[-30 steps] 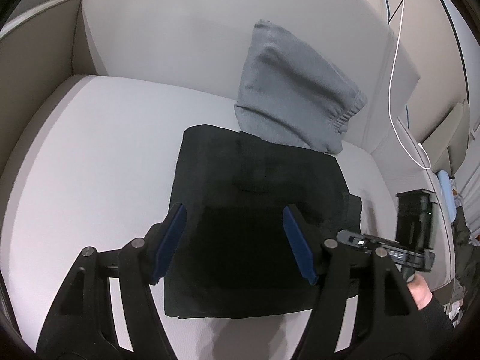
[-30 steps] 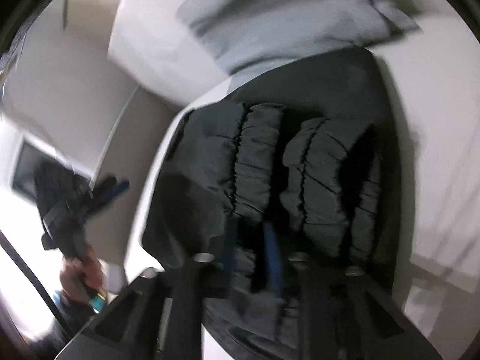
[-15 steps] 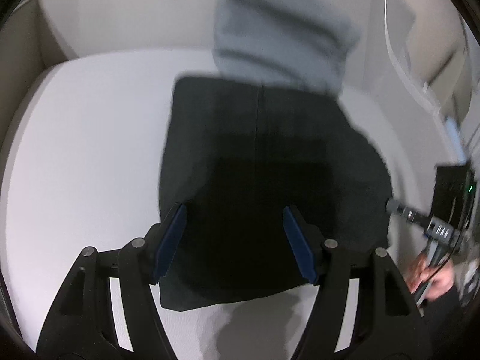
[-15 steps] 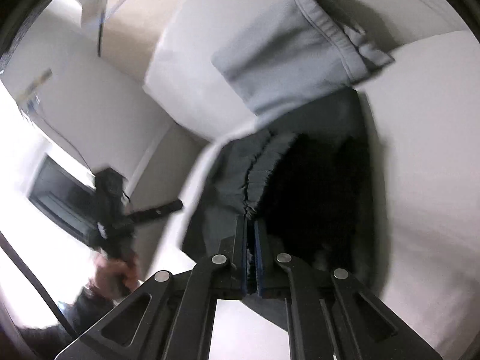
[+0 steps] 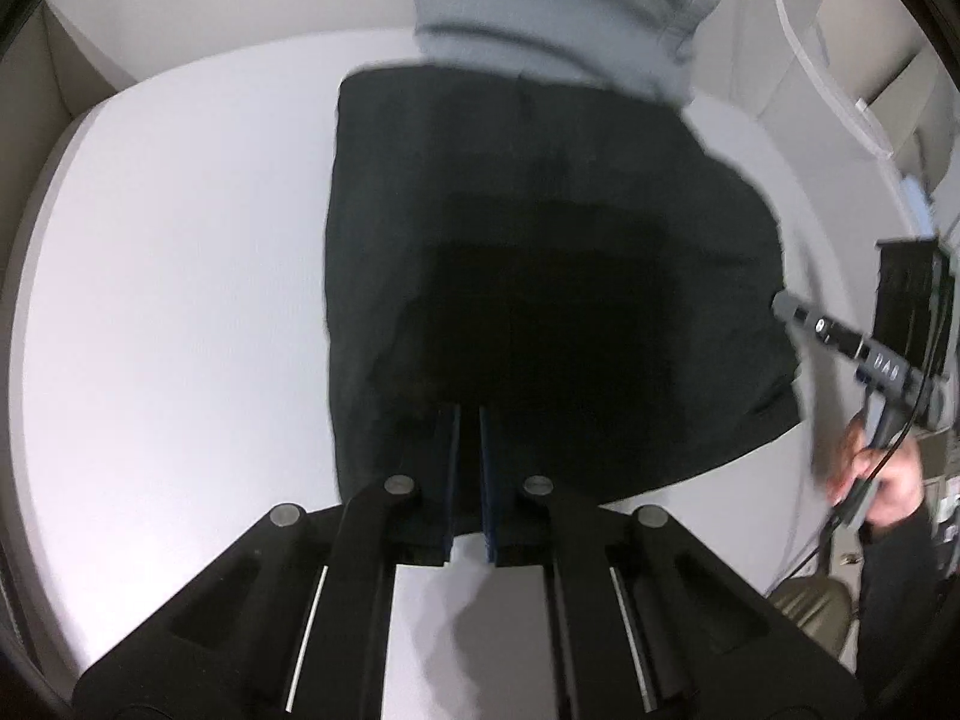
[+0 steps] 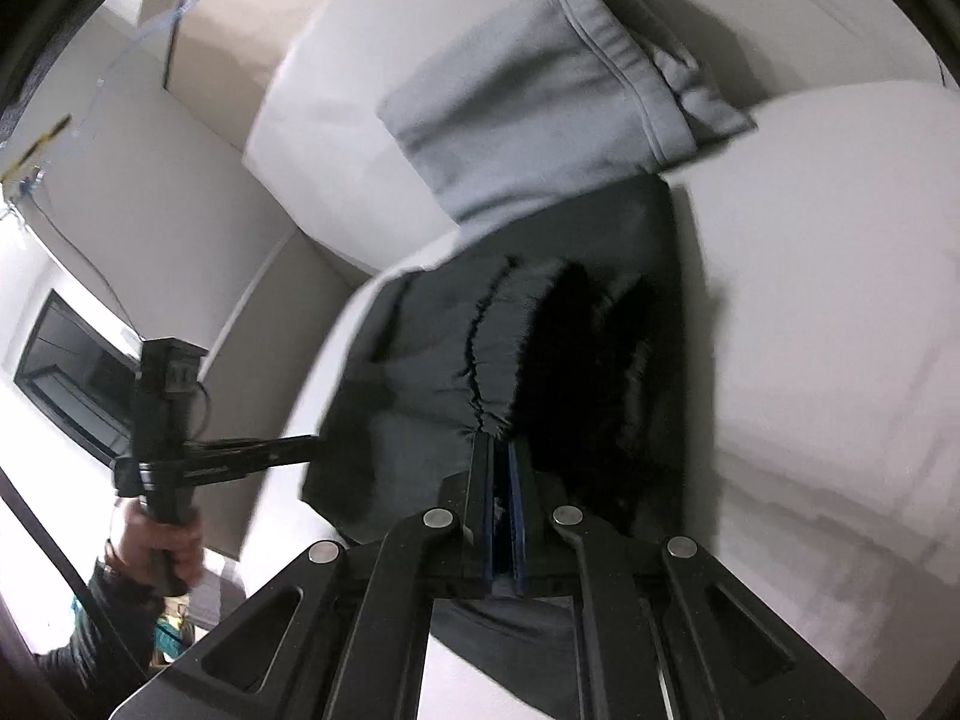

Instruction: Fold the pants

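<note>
Folded black pants (image 5: 540, 252) lie on a white sofa seat (image 5: 180, 276). My left gripper (image 5: 469, 420) is shut on the near edge of the pants. In the right wrist view the pants (image 6: 540, 360) show their gathered elastic waistband, and my right gripper (image 6: 501, 450) is shut on that waistband edge. The right gripper also shows in the left wrist view (image 5: 786, 306) at the pants' right side. The left gripper shows in the right wrist view (image 6: 300, 447) at the pants' left side.
Folded grey pants (image 5: 558, 6) lean against the sofa back behind the black pants, also in the right wrist view (image 6: 540, 96). White cables (image 5: 798, 60) hang at the right. A dark screen (image 6: 72, 384) stands beside the sofa arm.
My left gripper has closed from wide open onto the near edge of the black pants. My right gripper stays shut on the waistband and has pulled back a little.
</note>
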`<state>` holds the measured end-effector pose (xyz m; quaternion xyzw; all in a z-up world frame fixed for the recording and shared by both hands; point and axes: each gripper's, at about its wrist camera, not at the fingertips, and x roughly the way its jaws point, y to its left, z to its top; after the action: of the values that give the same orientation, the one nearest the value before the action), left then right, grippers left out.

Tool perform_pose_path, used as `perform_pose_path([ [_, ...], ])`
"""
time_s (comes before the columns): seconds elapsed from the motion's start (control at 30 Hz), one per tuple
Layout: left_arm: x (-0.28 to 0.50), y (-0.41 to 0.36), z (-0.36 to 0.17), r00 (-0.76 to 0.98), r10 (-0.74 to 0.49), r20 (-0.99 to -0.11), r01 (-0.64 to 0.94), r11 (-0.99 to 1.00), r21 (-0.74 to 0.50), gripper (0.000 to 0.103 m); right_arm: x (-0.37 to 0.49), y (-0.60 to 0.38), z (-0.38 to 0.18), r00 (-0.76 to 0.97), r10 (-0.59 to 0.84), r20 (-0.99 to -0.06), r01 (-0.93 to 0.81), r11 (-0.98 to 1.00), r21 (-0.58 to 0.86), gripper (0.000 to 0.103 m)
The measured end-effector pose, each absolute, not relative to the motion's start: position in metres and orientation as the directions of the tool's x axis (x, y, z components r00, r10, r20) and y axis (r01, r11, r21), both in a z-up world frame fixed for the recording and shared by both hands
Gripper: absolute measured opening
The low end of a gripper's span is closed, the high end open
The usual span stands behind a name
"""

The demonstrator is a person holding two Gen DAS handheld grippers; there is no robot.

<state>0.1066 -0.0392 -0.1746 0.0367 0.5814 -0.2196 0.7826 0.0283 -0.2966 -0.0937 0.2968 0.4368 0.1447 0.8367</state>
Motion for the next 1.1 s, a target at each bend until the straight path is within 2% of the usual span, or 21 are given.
perform_pose_path([
  [0.13,0.104,-0.041,-0.177,0.199,-0.309,-0.93,0.399,0.892,-0.211,0.004,0.023,-0.302,-0.107,0.58,0.497,-0.645,0.041,0.774,0.632,0.005],
  [0.27,0.098,-0.042,-0.172,0.184,-0.333,-0.925,0.426,0.875,-0.231,0.004,0.01,-0.303,-0.097,0.604,0.5,-0.621,0.023,0.768,0.641,0.005],
  [0.4,0.102,-0.047,-0.189,0.157,-0.297,-0.942,0.43,0.879,-0.205,0.004,0.001,-0.305,-0.101,0.575,0.455,-0.68,0.035,0.817,0.576,0.005],
  [0.5,0.101,-0.048,-0.192,0.17,-0.293,-0.941,0.429,0.882,-0.197,0.004,-0.006,-0.311,-0.089,0.609,0.416,-0.675,0.059,0.825,0.563,0.005],
  [0.6,0.1,-0.048,-0.193,0.173,-0.288,-0.942,0.431,0.882,-0.191,0.004,-0.005,-0.293,-0.064,0.621,0.383,-0.684,0.006,0.87,0.493,0.005],
  [0.7,0.094,-0.044,-0.193,0.175,-0.283,-0.943,0.434,0.882,-0.184,0.004,0.006,-0.254,-0.049,0.587,0.447,-0.675,-0.115,0.871,0.477,0.005],
  [0.77,0.093,-0.043,-0.19,0.177,-0.282,-0.943,0.435,0.882,-0.182,0.004,0.016,-0.227,-0.06,0.532,0.468,-0.706,-0.157,0.874,0.46,0.005],
  [0.87,0.09,-0.035,-0.183,0.214,-0.251,-0.944,0.437,0.889,-0.137,0.004,0.023,-0.223,-0.091,0.475,0.43,-0.768,-0.088,0.891,0.445,0.005],
  [0.93,0.091,-0.025,-0.183,0.231,-0.236,-0.944,0.415,0.902,-0.124,0.004,0.018,-0.235,-0.106,0.48,0.445,-0.756,-0.041,0.872,0.488,0.0],
  [1.1,0.092,-0.009,-0.199,0.252,-0.261,-0.932,0.372,0.915,-0.156,0.005,0.006,-0.251,-0.113,0.504,0.469,-0.725,-0.023,0.847,0.531,0.0],
])
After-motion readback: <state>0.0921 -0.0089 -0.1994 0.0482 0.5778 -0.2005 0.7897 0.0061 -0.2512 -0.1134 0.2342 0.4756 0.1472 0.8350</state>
